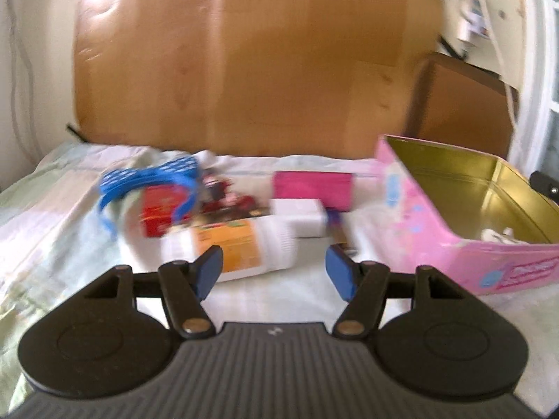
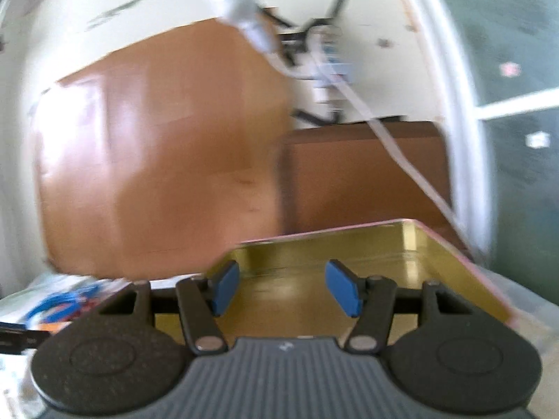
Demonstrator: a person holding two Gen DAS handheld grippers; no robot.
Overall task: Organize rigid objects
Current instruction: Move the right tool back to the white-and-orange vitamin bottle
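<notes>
In the left wrist view, a heap of small items lies on a pale sheet (image 1: 52,230): a white bottle with an orange label (image 1: 241,244) on its side, a blue dotted headband (image 1: 153,178), a red box (image 1: 159,209), a magenta box (image 1: 312,188) and a white box (image 1: 297,216). My left gripper (image 1: 274,272) is open just short of the bottle, with nothing between its pads. A pink tin (image 1: 419,202) with a gold inside stands to the right, a small white item (image 1: 496,235) in it. My right gripper (image 2: 281,288) hovers open and empty over that tin (image 2: 349,244).
A tall wooden board (image 1: 244,70) stands behind the sheet, with a brown cabinet (image 1: 461,111) to its right. A white cable (image 2: 384,132) hangs down toward the tin's far corner. A window frame (image 2: 454,122) rises at the right. Both views are blurred.
</notes>
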